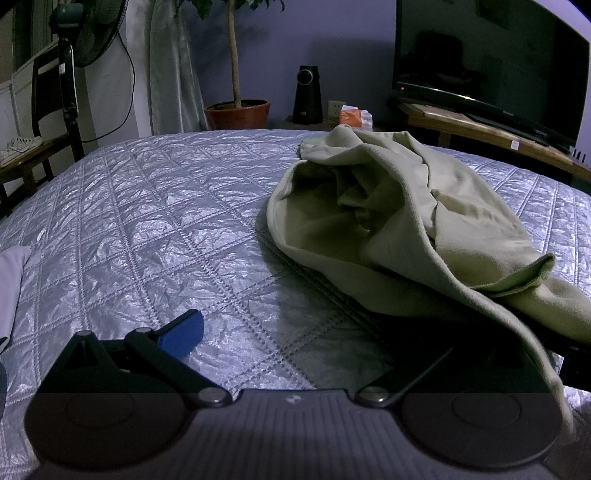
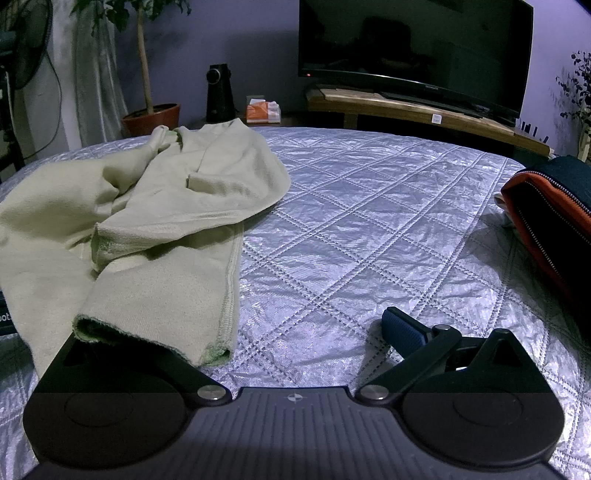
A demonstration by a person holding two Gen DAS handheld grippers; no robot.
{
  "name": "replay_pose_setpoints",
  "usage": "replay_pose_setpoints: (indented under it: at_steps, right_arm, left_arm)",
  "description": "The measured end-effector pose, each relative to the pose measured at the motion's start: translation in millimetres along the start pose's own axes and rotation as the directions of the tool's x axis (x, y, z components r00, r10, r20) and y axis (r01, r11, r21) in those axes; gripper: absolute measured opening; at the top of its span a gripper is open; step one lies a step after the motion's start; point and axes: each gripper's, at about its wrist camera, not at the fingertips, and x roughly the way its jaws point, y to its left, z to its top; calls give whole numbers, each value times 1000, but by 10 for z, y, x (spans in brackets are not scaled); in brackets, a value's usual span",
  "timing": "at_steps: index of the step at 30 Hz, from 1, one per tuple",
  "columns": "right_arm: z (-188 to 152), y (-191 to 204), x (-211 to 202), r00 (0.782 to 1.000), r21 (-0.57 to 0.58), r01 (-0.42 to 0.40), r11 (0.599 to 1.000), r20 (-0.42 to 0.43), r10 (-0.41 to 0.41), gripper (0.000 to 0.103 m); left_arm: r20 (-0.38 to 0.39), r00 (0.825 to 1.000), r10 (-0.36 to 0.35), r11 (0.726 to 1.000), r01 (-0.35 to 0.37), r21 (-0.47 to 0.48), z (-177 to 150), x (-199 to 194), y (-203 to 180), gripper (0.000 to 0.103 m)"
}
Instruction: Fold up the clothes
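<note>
A pale green sweatshirt [image 1: 424, 221] lies crumpled on the silver quilted bed [image 1: 147, 221]. In the left wrist view it fills the right side, and one edge drapes over my left gripper's right finger, hiding it. My left gripper [image 1: 321, 339] is open wide, its blue left pad [image 1: 183, 334] resting bare on the quilt. In the right wrist view the sweatshirt [image 2: 166, 206] lies at the left, and a cuffed sleeve end [image 2: 155, 332] covers my right gripper's left finger. My right gripper [image 2: 266, 332] is open too, with its blue right pad [image 2: 402, 328] on the bed [image 2: 369, 221].
A dark bag with an orange zipped edge [image 2: 554, 221] sits on the bed at the right. Beyond the far edge are a TV [image 2: 413, 44] on a wooden stand, a potted plant [image 1: 238, 112], a black speaker [image 1: 306, 94], a standing fan [image 1: 85, 33] and a chair.
</note>
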Motion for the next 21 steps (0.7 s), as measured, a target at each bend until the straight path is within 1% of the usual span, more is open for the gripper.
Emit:
replay_pose_setpoints:
  at_steps: [1,6,10,11,12,13,15,19,21]
  right_arm:
    - [0,-1,0,1000,0,0,1000,0,0,103]
    - [0,-1,1,1000,0,0,1000,0,0,103]
    - [-1,0,0,1000,0,0,1000,0,0,103]
    - [-1,0,0,1000,0,0,1000,0,0,103]
    - [-1,0,0,1000,0,0,1000,0,0,103]
    - [-1,1,0,1000,0,0,1000,0,0,103]
    - [-2,1,0,1000,0,0,1000,0,0,103]
    - [-2,2,-1,1000,0,0,1000,0,0,103]
    - [-2,3,-1,1000,0,0,1000,0,0,103]
  left_arm:
    - [0,1000,0,1000,0,0,0,-1,-1,103]
    - [-92,996,14,1000,-14,4,33,-77,5,103]
    - [-165,986,26,1000,-25,8,60,-139,10,102]
    - [-184,983,29,1000,-28,9,66,-154,11,101]
    - [-206,978,19,1000,-16,17,64,-205,9,98]
    - [-210,978,10,1000,-6,21,51,-299,11,97]
    - [-218,976,-8,999,14,29,22,-494,17,91]
    - [-169,985,-23,996,38,83,-58,-1106,-96,93]
    - [-144,989,-35,993,51,107,-100,-1414,-183,97]
